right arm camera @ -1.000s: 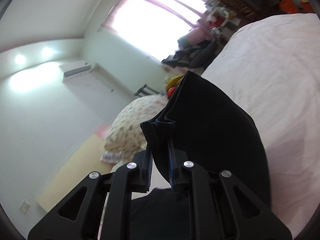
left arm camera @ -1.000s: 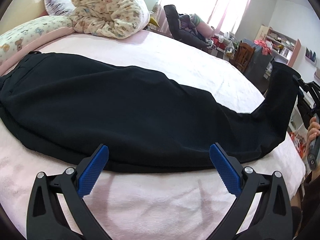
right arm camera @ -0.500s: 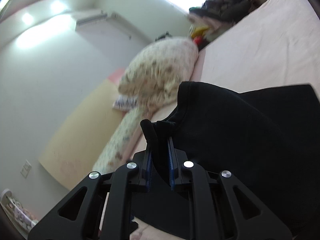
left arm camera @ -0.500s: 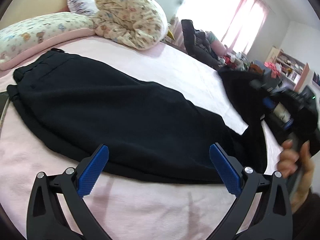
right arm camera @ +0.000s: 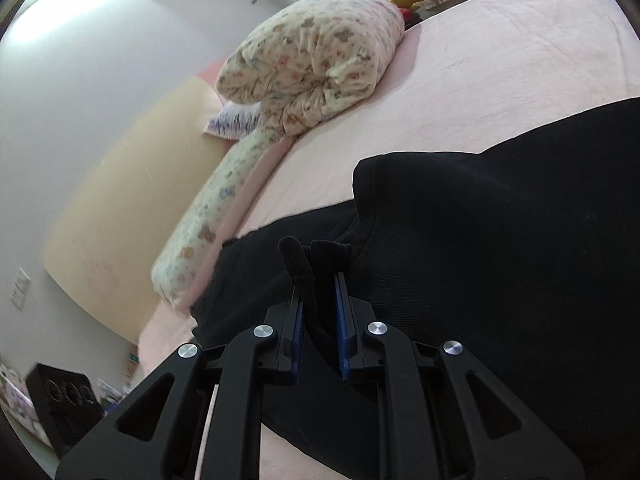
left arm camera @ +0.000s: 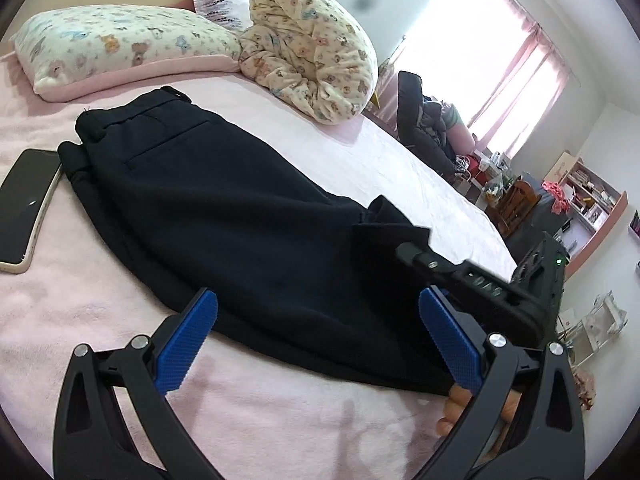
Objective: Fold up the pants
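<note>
Black pants lie on the pink bed, waistband at the far left near the pillow. My left gripper is open and empty, just above the pants' near edge. My right gripper is shut on the pants' leg hem and holds it over the upper part of the pants. In the left wrist view the right gripper shows at right, with the leg end doubled back toward the waistband.
A phone lies on the bed left of the waistband. A printed pillow and a rolled quilt sit at the head of the bed. A chair with clothes and shelves stand beyond the bed's far side.
My right gripper has carried the leg hem from the far right, over the pants, toward the waistband. My left gripper stayed open and its view swung left, bringing the phone into sight.
</note>
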`<state>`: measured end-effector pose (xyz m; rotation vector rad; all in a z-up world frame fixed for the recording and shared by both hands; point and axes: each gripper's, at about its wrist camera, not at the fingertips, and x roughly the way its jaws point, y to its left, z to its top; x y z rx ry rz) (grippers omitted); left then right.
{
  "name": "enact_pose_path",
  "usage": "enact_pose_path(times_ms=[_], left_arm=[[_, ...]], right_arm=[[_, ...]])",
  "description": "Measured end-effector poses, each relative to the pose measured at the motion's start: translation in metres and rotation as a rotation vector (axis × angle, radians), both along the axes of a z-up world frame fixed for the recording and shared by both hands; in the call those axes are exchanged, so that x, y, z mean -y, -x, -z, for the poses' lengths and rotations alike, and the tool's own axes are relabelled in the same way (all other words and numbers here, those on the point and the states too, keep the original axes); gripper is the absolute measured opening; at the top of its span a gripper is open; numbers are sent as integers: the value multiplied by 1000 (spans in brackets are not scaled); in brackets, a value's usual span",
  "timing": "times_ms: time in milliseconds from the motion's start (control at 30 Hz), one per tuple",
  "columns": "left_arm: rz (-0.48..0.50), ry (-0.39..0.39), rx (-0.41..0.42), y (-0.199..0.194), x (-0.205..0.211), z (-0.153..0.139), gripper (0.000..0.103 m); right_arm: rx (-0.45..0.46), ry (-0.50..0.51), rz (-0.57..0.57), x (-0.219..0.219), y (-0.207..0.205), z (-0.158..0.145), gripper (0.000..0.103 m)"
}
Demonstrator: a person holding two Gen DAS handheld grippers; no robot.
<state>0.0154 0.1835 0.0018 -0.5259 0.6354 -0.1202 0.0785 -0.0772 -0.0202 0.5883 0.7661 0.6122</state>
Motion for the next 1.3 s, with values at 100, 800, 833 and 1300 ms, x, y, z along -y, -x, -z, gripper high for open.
enact_pose_path(times_ms=[100, 800, 833, 1300], left_arm=[[4, -9, 1, 1, 1, 0, 101], [-29, -13, -20, 3, -5, 0, 101], [-25, -17, -22, 3, -4, 1, 101], [-172, 283, -230, -23, -91, 35, 101]], right_arm=[[-50, 206, -31, -24, -8, 9, 16], [160, 549, 19, -44, 8, -18, 34], [149, 569, -5, -50, 8, -12, 34], [66, 222, -4, 39, 47, -16, 43]])
